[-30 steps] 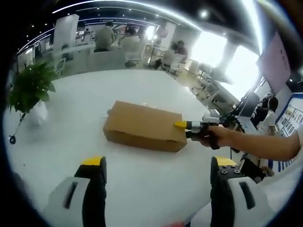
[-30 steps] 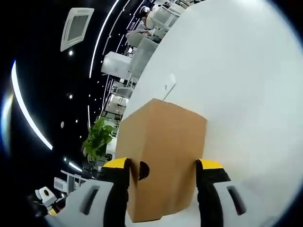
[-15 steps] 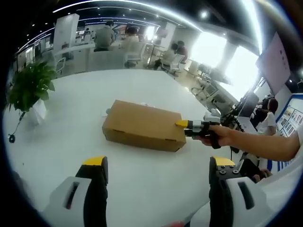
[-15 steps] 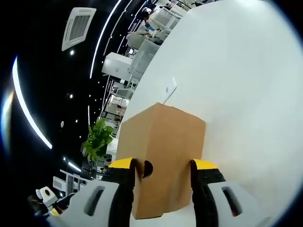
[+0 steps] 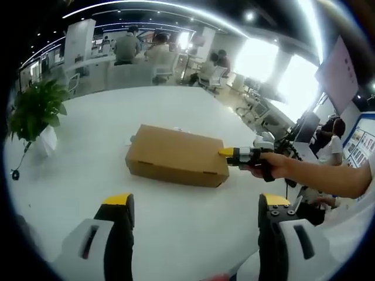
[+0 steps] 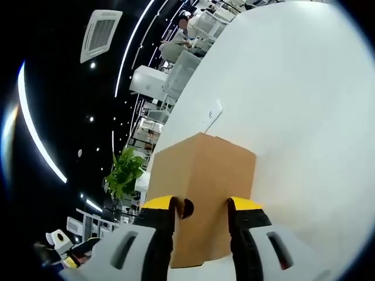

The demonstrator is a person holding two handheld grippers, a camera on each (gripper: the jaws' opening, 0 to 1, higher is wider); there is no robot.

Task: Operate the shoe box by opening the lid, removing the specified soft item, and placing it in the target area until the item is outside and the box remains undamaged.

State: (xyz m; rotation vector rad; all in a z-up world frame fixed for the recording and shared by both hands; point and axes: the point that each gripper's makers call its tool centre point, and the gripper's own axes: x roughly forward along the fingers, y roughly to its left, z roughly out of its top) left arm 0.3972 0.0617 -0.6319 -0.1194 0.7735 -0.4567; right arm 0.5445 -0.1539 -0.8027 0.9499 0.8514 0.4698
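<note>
A closed brown cardboard shoe box (image 5: 176,157) lies on the white table (image 5: 117,117). My right gripper (image 5: 229,154), held in a hand, reaches the box's right end at its top edge, with a yellow tip at the lid's rim. In the right gripper view the box (image 6: 205,175) fills the space ahead. My right gripper (image 6: 201,205) straddles its near end, its jaws part open beside a dark finger hole (image 6: 187,206). Whether the jaws press the cardboard cannot be made out. My left gripper (image 5: 193,202) hangs open above the table, well short of the box.
A potted green plant (image 5: 36,108) stands at the table's left edge. A small white card (image 6: 210,116) lies on the table beyond the box. Chairs, desks and seated people (image 5: 126,47) are past the far side of the table.
The right gripper's jaws have steadily narrowed around the box's end. The box and the left gripper have hardly moved.
</note>
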